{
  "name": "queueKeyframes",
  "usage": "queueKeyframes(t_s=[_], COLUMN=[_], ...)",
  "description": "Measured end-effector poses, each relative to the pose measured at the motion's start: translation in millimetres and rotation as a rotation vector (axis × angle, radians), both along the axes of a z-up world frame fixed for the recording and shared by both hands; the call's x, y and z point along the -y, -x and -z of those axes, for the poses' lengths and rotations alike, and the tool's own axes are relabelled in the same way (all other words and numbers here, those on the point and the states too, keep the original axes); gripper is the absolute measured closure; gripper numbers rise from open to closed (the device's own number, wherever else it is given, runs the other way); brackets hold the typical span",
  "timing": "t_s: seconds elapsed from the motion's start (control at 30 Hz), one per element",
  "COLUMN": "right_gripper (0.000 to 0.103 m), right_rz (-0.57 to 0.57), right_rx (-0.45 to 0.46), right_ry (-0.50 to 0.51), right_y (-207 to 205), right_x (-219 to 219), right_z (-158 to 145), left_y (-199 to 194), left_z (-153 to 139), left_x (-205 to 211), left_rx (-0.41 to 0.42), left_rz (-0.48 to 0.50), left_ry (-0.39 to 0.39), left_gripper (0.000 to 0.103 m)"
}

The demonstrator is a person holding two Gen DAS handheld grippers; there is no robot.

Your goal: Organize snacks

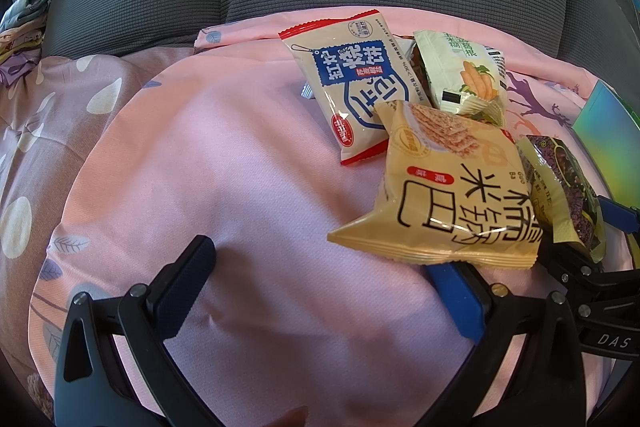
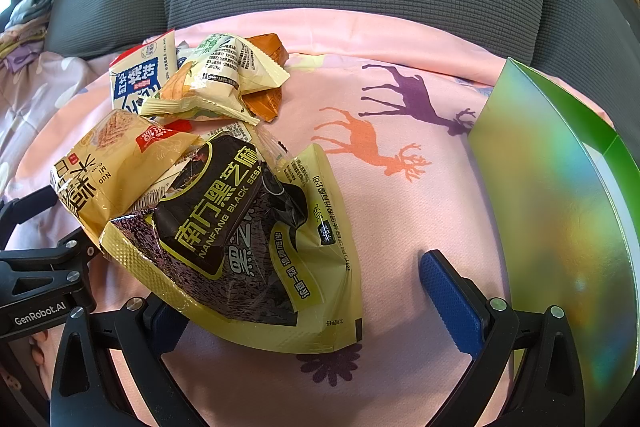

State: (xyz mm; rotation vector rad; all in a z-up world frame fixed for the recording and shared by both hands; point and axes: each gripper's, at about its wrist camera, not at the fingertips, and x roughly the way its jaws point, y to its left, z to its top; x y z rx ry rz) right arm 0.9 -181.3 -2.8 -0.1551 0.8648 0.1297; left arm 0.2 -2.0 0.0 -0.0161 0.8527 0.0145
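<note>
Both the left gripper (image 1: 320, 287) and right gripper (image 2: 304, 291) stand apart, empty, so picking looks next: closing on the black sesame packet (image 2: 240, 227) toward the green box (image 2: 560, 207).

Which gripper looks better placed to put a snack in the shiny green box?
Probably the right gripper: its open jaws straddle the black sesame packet, and the green box stands just to its right. The left gripper is farther away.

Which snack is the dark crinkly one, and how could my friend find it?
Start at the pile of snack packets on the pink sheet. Nearest the right gripper lies the black sesame packet. It alone has a dark speckled front with a yellow border; its neighbours are pale.
</note>
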Motion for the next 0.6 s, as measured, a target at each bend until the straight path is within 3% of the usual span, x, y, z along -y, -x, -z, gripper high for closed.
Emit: queueKeyframes(t_s=[0.6], right_gripper=[0.001], right_rz=[0.000], right_rx=[0.000], right_ry=[0.000], right_y=[0.0], right_x=[0.0], right_z=[0.0], left_y=[-3.3], left_z=[-5.2], left_x=[-7.6], left_rx=[-0.058], left_rz=[0.000], left_ry=[0.020], left_gripper=[0.000])
